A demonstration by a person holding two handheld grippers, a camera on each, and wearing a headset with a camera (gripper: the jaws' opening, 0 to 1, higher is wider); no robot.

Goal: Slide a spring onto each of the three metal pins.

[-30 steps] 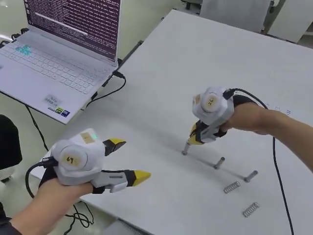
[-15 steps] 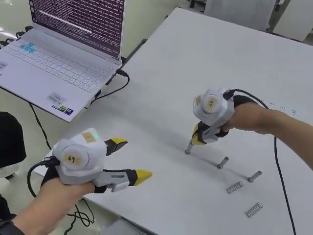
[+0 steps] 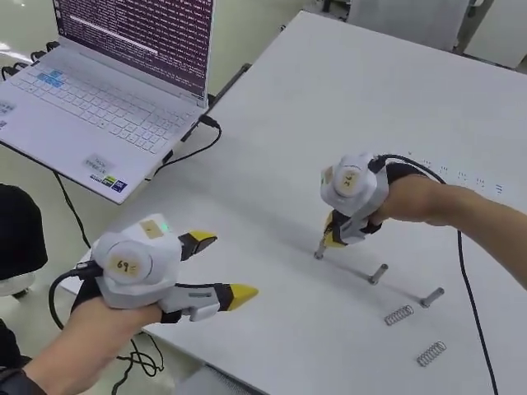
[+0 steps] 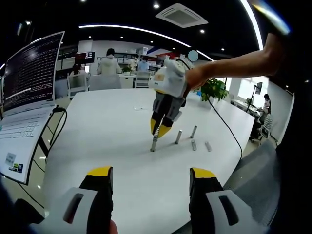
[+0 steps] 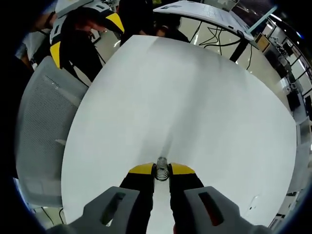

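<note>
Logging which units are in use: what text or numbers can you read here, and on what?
"69": round sticker on the left gripper.
Top label of the right gripper: handwritten number, too blurred to read.
Laptop screen text and palm-rest stickers: too small to read.

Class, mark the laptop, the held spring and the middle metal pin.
laptop (image 3: 90,115), head view, on its keyboard.
held spring (image 5: 162,169), right gripper view, on its coil end.
middle metal pin (image 3: 378,274), head view, on its shaft.
</note>
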